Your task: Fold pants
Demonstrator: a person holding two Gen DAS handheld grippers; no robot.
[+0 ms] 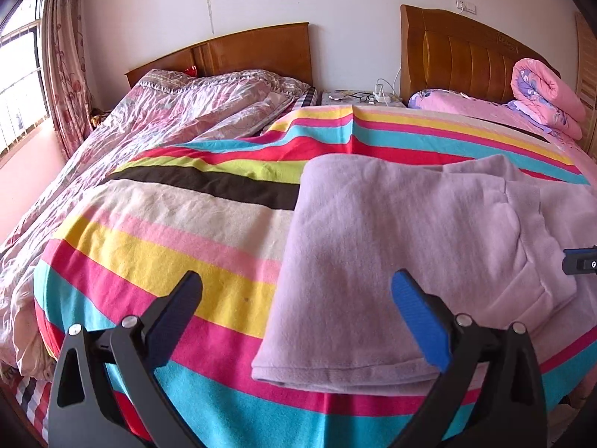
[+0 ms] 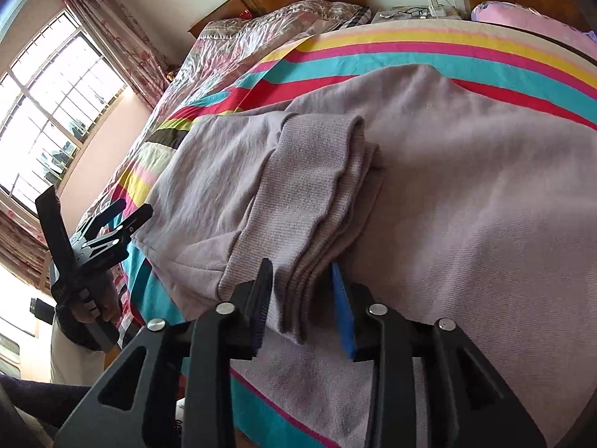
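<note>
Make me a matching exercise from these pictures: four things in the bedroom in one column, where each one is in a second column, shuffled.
Things:
1. lilac fleece pants
2. rolled pink floral quilt
3. black-framed glasses
4. pink floral curtain

Places:
A. beside the window
B. on the nightstand between the headboards
C. on the striped blanket
D. against the right-hand headboard

Pairs: 1-C, 2-D, 3-B, 4-A

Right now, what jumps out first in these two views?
The lilac pants lie folded across the bright striped blanket on the near bed. The right gripper straddles their stacked ribbed cuffs with jaws apart, while the left gripper hovers open over the pants' left edge. Behind, a rolled pink quilt sits against the right headboard.
</note>
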